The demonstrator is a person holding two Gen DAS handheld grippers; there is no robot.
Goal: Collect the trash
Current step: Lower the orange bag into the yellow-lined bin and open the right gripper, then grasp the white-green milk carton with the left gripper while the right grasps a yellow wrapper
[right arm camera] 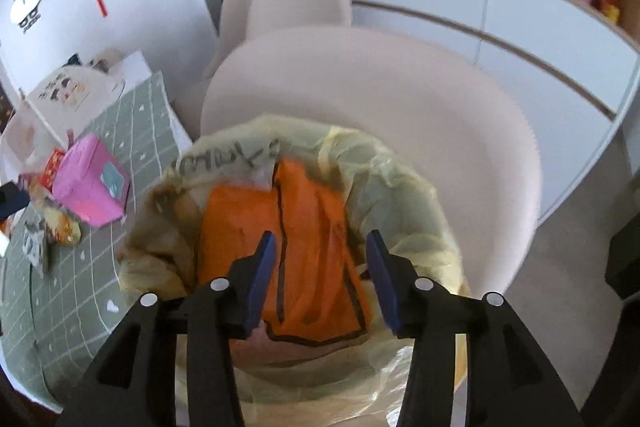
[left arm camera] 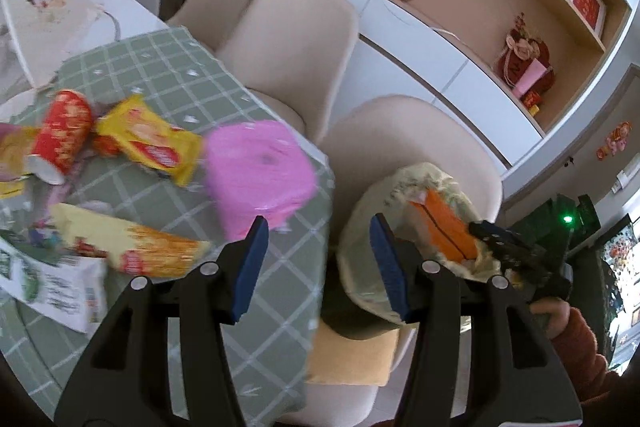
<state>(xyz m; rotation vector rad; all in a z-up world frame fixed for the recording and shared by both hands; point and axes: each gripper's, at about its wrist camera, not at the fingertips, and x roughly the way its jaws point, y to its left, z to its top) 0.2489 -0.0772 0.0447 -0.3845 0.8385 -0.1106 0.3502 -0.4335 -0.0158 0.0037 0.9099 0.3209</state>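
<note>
Orange wrapper point(right arm camera: 304, 251) lay dropped in the bin point(right arm camera: 404, 179) beneath my right tongs point(right arm camera: 320, 279), their jaws apart and empty, while my left tongs point(left arm camera: 320, 267), also apart and empty, needed the trash point(left arm camera: 148, 139) at ten o'clock on the table point(left arm camera: 280, 307).

Wrapper point(right arm camera: 304, 247) in lined bin point(right arm camera: 404, 195); bin right of table point(right arm camera: 132, 131), before chair point(right arm camera: 360, 87).

You've got a thin, crinkly translucent plastic liner point(right arm camera: 404, 187) in the bin, with a glossy orange wrapper point(right arm camera: 316, 227) in it. The snack packs point(left arm camera: 148, 139) on the table are shiny foil-like film; the red cup point(left arm camera: 60, 135) looks like printed paper. The checked tablecloth point(left arm camera: 272, 291) reads matt. The chairs point(right arm camera: 380, 99) are smooth, matt beige. The gripper pads point(left arm camera: 386, 259) are matt blue on black plastic.
</note>
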